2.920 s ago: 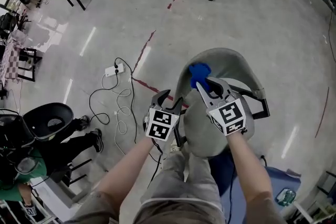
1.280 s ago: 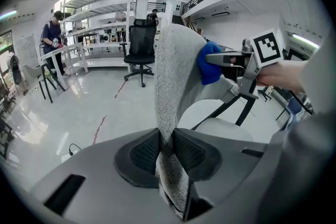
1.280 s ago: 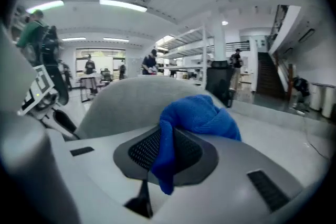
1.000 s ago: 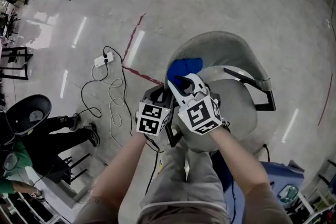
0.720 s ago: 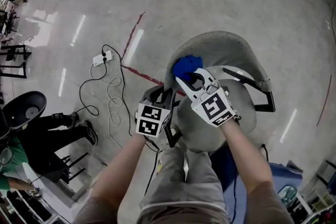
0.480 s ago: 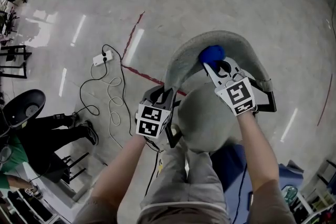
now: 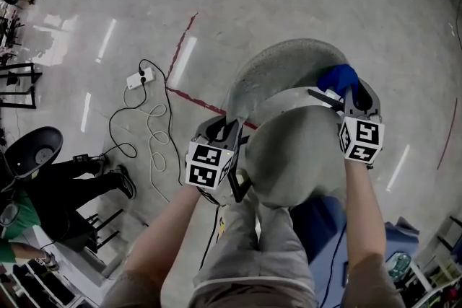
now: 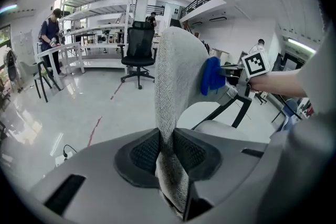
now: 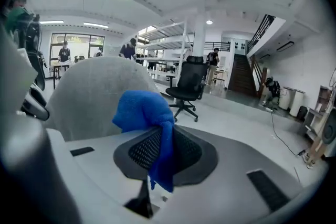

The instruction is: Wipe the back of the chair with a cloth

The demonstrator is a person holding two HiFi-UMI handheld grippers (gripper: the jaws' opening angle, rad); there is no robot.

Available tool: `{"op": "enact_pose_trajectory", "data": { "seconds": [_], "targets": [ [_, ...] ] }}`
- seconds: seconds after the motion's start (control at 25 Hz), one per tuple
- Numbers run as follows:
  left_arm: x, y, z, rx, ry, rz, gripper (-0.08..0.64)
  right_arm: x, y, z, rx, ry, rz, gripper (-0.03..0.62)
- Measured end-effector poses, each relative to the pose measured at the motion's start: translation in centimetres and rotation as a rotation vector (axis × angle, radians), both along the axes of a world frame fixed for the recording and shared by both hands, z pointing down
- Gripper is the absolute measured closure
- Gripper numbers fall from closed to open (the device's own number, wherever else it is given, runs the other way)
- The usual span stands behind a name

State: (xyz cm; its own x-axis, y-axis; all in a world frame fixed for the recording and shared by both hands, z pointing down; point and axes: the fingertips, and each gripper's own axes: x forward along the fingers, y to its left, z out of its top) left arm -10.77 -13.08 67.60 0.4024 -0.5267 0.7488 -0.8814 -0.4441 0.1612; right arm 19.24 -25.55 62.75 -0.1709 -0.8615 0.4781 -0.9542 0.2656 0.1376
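Observation:
The grey fabric chair back [image 7: 285, 63] curves behind the seat [image 7: 299, 155]. My left gripper [image 7: 232, 128] is shut on the back's left edge, and in the left gripper view the fabric edge [image 8: 169, 86] runs straight down between the pads of this gripper [image 8: 167, 152]. My right gripper [image 7: 351, 91] is at the back's right end, shut on a bunched blue cloth [image 7: 337, 77] that lies against the fabric. In the right gripper view the cloth [image 9: 146, 110] hangs between the pads of the right gripper [image 9: 161, 150], with the chair back [image 9: 94, 94] just behind. The left gripper view also shows the cloth [image 8: 211, 75].
A black armrest [image 7: 326, 99] sits under my right gripper. On the floor to the left lie a white power strip [image 7: 140, 79] and looped cable [image 7: 155, 130]. A seated person [image 7: 50, 209] is at lower left. A black office chair [image 9: 189, 84] stands farther off.
My right gripper has swept the blue cloth along the chair back from its left end to its right end. The left gripper has kept its grip on the left edge.

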Motion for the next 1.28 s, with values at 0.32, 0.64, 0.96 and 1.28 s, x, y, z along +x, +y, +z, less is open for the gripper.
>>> {"op": "enact_pose_trajectory", "data": {
  "seconds": [0.32, 0.64, 0.96, 1.28],
  "targets": [
    [0.1, -0.3, 0.0, 0.0, 0.019, -0.011, 0.469, -16.6, 1.9, 3.2, -0.081, -0.158, -0.199, 0.52],
    [0.0, -0.2, 0.1, 0.001, 0.033, -0.019, 0.469, -27.9, 9.3, 0.5, -0.145, -0.29, -0.582, 0.52],
    [-0.1, -0.2, 0.0, 0.009, 0.037, -0.017, 0.469, -21.7, 4.1, 2.1, -0.108, -0.152, -0.654, 0.52],
    [0.0, -0.1, 0.1, 0.001, 0.042, -0.015, 0.469, -12.8, 1.0, 4.5, -0.122, -0.17, -0.4, 0.523]
  ]
}}
